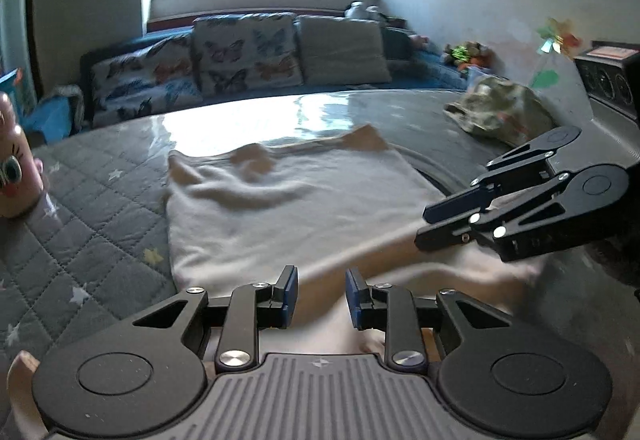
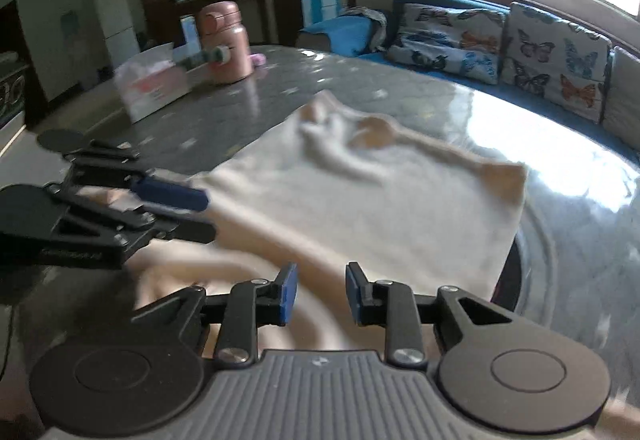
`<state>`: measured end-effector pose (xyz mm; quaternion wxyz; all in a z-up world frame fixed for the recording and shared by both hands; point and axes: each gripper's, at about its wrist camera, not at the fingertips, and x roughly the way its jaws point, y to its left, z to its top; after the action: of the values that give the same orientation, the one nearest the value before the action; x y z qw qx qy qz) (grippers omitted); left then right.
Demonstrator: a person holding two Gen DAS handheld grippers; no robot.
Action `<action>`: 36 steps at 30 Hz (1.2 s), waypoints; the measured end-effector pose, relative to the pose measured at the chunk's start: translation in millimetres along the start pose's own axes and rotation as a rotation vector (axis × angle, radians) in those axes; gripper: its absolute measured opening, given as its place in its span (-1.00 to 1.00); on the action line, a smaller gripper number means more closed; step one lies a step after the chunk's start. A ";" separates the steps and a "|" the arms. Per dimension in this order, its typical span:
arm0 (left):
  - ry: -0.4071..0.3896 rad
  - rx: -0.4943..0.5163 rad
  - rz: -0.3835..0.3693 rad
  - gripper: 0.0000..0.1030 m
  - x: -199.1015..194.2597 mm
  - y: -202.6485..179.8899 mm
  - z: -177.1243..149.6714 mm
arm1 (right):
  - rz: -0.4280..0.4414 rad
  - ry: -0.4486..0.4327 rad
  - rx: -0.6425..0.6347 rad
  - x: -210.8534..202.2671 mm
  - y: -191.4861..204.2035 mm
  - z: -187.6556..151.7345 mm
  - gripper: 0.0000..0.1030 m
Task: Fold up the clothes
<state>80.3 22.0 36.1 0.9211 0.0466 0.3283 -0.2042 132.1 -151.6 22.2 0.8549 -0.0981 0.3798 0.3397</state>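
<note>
Garment: cream garment (image 1: 288, 199) lies on the table (image 1: 100, 179), far part flat and squarish, near part bunched and blurred.
Progress: possibly part-folded; near cloth wants squaring.
Left gripper (image 1: 321, 294): fingers apart, holding nothing.
Right gripper (image 2: 321, 294): fingers apart, empty.
Texture: soft knit on quilted, glossy cover.
Beyond: pink bottle (image 2: 226, 43).

Glossy grey table (image 2: 560, 175) (quilted, star-printed cover): cream garment (image 1: 280, 207), pink bottle (image 2: 226, 43), tissue box (image 2: 150, 85), crumpled cloth (image 1: 500, 111).
</note>
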 end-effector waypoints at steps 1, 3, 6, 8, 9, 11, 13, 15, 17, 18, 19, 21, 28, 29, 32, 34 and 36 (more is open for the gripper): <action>-0.006 0.021 -0.008 -0.45 -5.8 -7.3 -4.6 | 0.008 -0.004 -0.009 -5.4 6.8 -5.7 -0.49; -0.006 0.063 -0.030 -0.44 -12.7 -20.1 -12.6 | 0.035 -0.007 -0.018 -14.2 19.6 -17.3 -0.49; 0.002 0.118 -0.024 -0.44 -13.0 -35.0 -21.9 | 0.059 -0.005 -0.027 -18.1 34.5 -28.5 -0.49; -0.001 0.142 -0.020 -0.43 -14.1 -40.6 -26.1 | 0.051 -0.008 -0.042 -17.5 43.2 -33.6 -0.49; -0.003 0.154 -0.013 -0.43 -14.5 -42.2 -27.9 | 0.044 -0.008 -0.050 -16.9 47.4 -35.9 -0.49; -0.002 0.173 0.001 -0.43 -13.5 -44.1 -30.8 | 0.007 0.002 -0.069 -13.6 53.9 -40.0 -0.49; 0.005 0.180 -0.002 -0.43 -12.5 -43.6 -34.3 | -0.017 0.014 -0.087 -11.6 58.1 -44.5 -0.50; 0.006 0.206 0.013 -0.43 -12.2 -45.3 -38.5 | -0.037 0.009 -0.088 -12.7 61.1 -50.0 -0.64; 0.007 0.219 0.030 -0.43 -10.9 -46.4 -41.0 | -0.051 -0.001 -0.081 -15.1 62.6 -53.1 -0.73; 0.008 0.223 0.038 -0.43 -10.1 -46.8 -42.1 | -0.054 -0.007 -0.074 -16.7 62.7 -53.8 -0.80; 0.009 0.228 0.046 -0.43 -9.3 -47.2 -43.2 | -0.052 -0.011 -0.067 -18.3 61.9 -54.1 -0.80; 0.011 0.237 0.063 -0.58 -7.7 -48.0 -45.3 | -0.056 -0.013 -0.065 -19.7 61.6 -55.0 -0.80; -0.022 0.246 0.080 -0.80 -19.4 -55.3 -52.4 | -0.081 -0.025 -0.084 -15.9 64.9 -56.2 -0.56; -0.025 0.243 0.081 -0.80 -22.1 -55.5 -53.2 | -0.082 -0.025 -0.090 -15.1 66.0 -56.8 -0.56; -0.038 0.230 0.082 -0.80 -29.6 -54.2 -54.4 | -0.096 -0.037 -0.108 -17.0 69.1 -58.8 -0.71; -0.042 0.216 0.075 -0.80 -34.0 -53.6 -55.0 | -0.097 -0.057 -0.098 -23.4 68.4 -58.9 -0.84; -0.045 0.217 0.061 -0.79 -38.4 -55.1 -57.1 | -0.090 -0.084 -0.087 -33.4 68.9 -60.6 -0.86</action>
<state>-2.5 -2.3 18.2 0.9236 0.1514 0.2817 -0.2115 35.5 -142.7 10.3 0.8795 -0.1378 0.3236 0.3206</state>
